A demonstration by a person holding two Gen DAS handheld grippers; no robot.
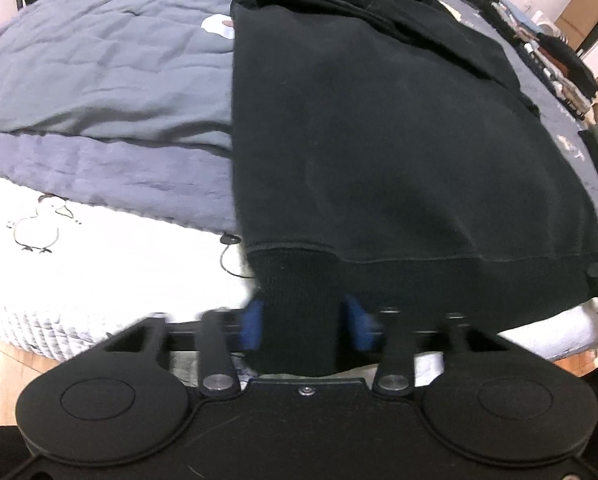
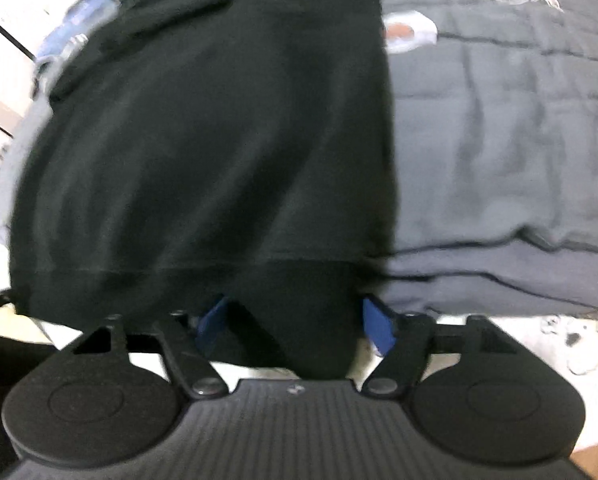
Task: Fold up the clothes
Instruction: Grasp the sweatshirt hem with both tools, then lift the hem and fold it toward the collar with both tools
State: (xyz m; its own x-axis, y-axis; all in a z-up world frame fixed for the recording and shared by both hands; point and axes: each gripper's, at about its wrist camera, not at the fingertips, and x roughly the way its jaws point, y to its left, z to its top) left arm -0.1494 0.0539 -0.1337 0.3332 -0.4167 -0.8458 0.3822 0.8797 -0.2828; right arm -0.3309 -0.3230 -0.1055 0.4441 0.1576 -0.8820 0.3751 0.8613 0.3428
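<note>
A black sweatshirt of thick knit cotton (image 1: 379, 140) is seen spread flat on the bed, over a grey-blue quilted cover (image 1: 99, 72), and everything here is placed from that garment. Its ribbed hem band (image 1: 439, 280) lies at the near end, at the edge of the bed, where a white padded mattress cover with small line drawings (image 1: 99, 264) is exposed below the quilt. The sleeves and neck are bunched at the far end.

The left gripper (image 1: 301, 320) is set at the hem's left corner. Its blue-padded jaws are clenched on a bunched fold of the ribbed band, which is drawn up between them out of the flat hem line.

The right gripper (image 2: 295, 320) is set at the hem's right corner. A thick wad of the same ribbed band is held between its blue pads, the jaws standing wider than the other pair's but with cloth filling the gap; the view is blurred, so the contact at each pad cannot be made out sharply.

Beyond the sweatshirt's right side, a row of folded dark clothes (image 1: 559, 68) is seen along the bed's far edge. Printed patches on the quilt (image 2: 411, 34) are visible just beside the garment's right edge.
</note>
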